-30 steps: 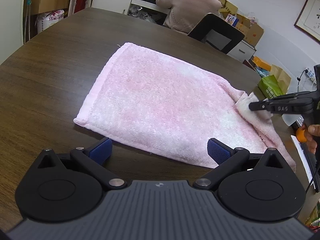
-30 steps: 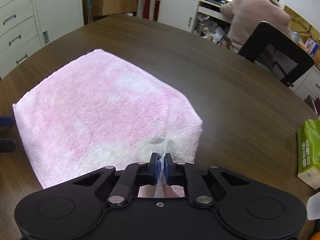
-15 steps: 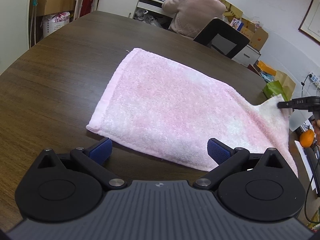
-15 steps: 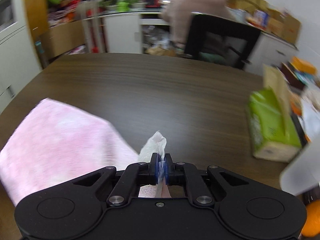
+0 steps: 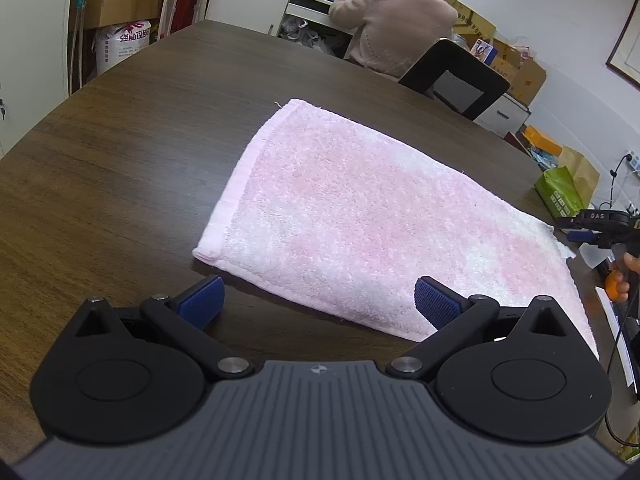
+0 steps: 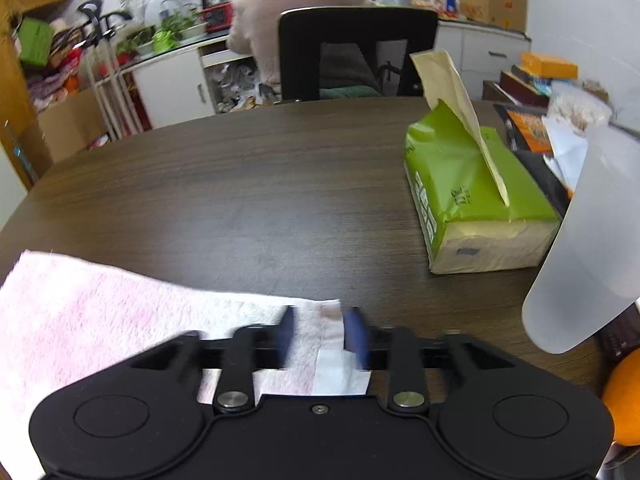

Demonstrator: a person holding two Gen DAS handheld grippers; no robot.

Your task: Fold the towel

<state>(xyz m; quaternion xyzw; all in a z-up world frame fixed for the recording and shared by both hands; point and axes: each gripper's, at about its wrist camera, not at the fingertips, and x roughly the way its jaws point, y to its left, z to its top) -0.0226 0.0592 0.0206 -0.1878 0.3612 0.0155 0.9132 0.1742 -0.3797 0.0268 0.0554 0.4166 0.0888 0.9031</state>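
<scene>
Now | towel (image 6: 100, 320) corner between opening right hand-held gripper (image 6: 320, 334) pads

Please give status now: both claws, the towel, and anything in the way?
Left claw open, empty, at towel's near edge. Right claw opening, towel corner between pads. Pink towel flat on table. Green tissue pack right of it, apart.
</scene>
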